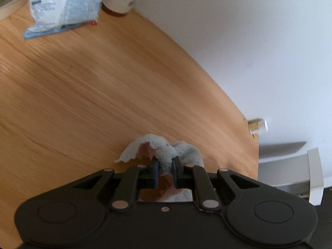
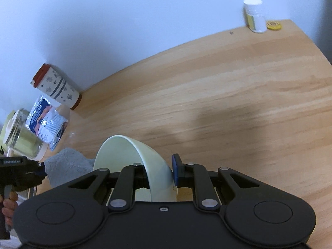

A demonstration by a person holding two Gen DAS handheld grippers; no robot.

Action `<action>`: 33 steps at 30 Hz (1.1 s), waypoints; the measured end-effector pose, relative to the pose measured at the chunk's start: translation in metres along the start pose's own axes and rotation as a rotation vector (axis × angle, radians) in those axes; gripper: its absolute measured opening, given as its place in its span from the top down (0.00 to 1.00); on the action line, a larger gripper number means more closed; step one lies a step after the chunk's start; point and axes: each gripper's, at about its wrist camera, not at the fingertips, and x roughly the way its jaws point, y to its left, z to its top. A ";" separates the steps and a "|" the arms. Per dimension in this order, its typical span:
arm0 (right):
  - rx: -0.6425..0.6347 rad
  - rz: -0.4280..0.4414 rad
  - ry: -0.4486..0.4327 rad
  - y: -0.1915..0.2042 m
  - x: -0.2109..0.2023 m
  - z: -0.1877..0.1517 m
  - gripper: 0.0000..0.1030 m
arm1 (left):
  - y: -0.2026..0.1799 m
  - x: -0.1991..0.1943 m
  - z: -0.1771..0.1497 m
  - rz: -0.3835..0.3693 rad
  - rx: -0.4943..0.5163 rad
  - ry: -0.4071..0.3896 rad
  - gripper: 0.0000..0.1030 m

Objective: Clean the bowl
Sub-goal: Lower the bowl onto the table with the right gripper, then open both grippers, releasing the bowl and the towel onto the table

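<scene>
In the left wrist view my left gripper (image 1: 166, 164) is shut on a fluffy grey-and-pink cloth (image 1: 166, 149), which bunches out past the blue pads above the wooden table (image 1: 93, 87). In the right wrist view my right gripper (image 2: 160, 172) is shut on the rim of a pale green bowl (image 2: 124, 155), which is tilted on its side with its hollow facing left. At the left edge of that view the other gripper (image 2: 20, 174), held by a hand (image 2: 9, 205), carries the grey cloth (image 2: 66, 164) just left of the bowl. Whether cloth and bowl touch I cannot tell.
A patterned paper cup (image 2: 56, 87) with a red lid, a printed plastic packet (image 2: 45, 124) and a glass jar (image 2: 22, 137) crowd the left by the white wall. A white pill bottle (image 2: 255, 16) and a yellow disc (image 2: 273, 25) stand at the far right corner. A white drawer (image 1: 290, 172) sticks out beyond the table's edge.
</scene>
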 end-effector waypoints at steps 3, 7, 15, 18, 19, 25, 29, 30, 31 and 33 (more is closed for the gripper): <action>0.007 0.002 0.005 -0.004 0.003 -0.001 0.81 | 0.000 0.002 -0.001 0.008 0.003 0.007 0.88; 0.034 0.010 0.003 -0.011 0.003 -0.002 0.82 | -0.002 0.003 -0.003 0.031 0.029 0.010 0.88; 0.070 0.006 0.018 -0.020 0.008 -0.005 0.86 | -0.016 0.005 -0.009 0.096 0.134 0.018 0.82; 0.066 0.006 0.018 -0.022 0.008 -0.006 0.86 | -0.021 0.002 -0.012 0.124 0.157 -0.001 0.62; 0.063 0.004 0.019 -0.022 0.008 -0.007 0.86 | -0.023 0.000 -0.013 0.142 0.166 -0.009 0.56; 0.041 -0.018 0.023 -0.019 0.011 -0.010 0.85 | -0.040 -0.010 -0.023 0.202 0.276 -0.042 0.37; 0.033 -0.019 0.020 -0.021 0.009 -0.012 0.86 | -0.048 -0.012 -0.028 0.228 0.296 -0.053 0.25; 0.032 -0.018 0.019 -0.022 0.008 -0.012 0.86 | -0.052 -0.014 -0.031 0.239 0.312 -0.062 0.21; 0.031 -0.017 0.018 -0.022 0.007 -0.012 0.83 | -0.056 -0.016 -0.033 0.254 0.331 -0.072 0.19; 0.024 -0.021 0.012 -0.021 0.006 -0.012 0.81 | -0.063 -0.018 -0.037 0.277 0.362 -0.078 0.15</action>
